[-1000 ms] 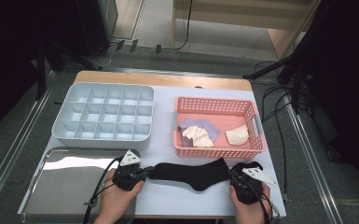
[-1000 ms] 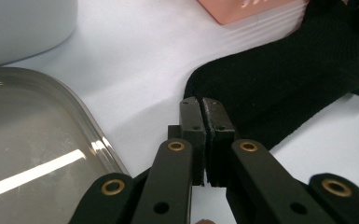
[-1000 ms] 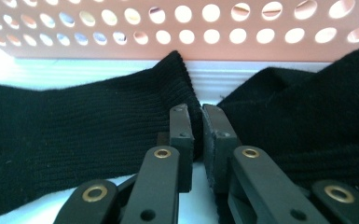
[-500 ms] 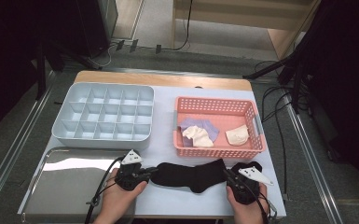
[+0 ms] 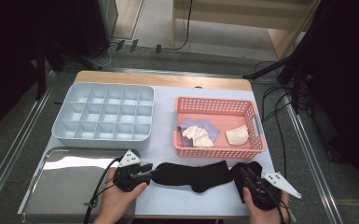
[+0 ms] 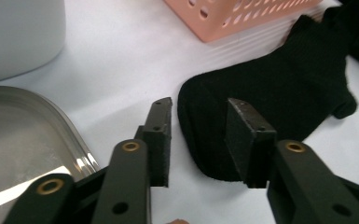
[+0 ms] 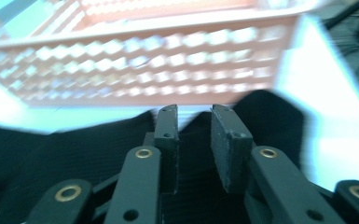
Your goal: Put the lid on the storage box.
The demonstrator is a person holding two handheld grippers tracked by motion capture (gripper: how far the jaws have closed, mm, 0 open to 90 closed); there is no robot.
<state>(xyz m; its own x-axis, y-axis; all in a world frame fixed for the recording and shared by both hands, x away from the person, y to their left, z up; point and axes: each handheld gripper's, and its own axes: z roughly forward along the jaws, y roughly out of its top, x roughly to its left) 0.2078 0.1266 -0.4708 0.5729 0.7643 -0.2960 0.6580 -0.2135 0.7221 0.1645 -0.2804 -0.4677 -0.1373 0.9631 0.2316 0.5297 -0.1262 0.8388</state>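
A black sock lies flat along the table's near edge. My left gripper sits at its left end. Its jaws have just been opening and stand apart in the left gripper view, with the sock's end lying between them, untouched by the pads. My right gripper is over the sock's bunched right end. Its jaws have also just been opening. In the blurred right gripper view a narrow gap shows between the pads, with the sock below them.
A pink basket just behind the sock holds a purple sock and two cream ones. A grey compartment tray stands at the back left. A metal tray lies at the front left, beside my left hand.
Both grippers' jaws have parted and let go of the sock's ends. The right hand has lifted and shifted a little to the right. The left hand stayed put.
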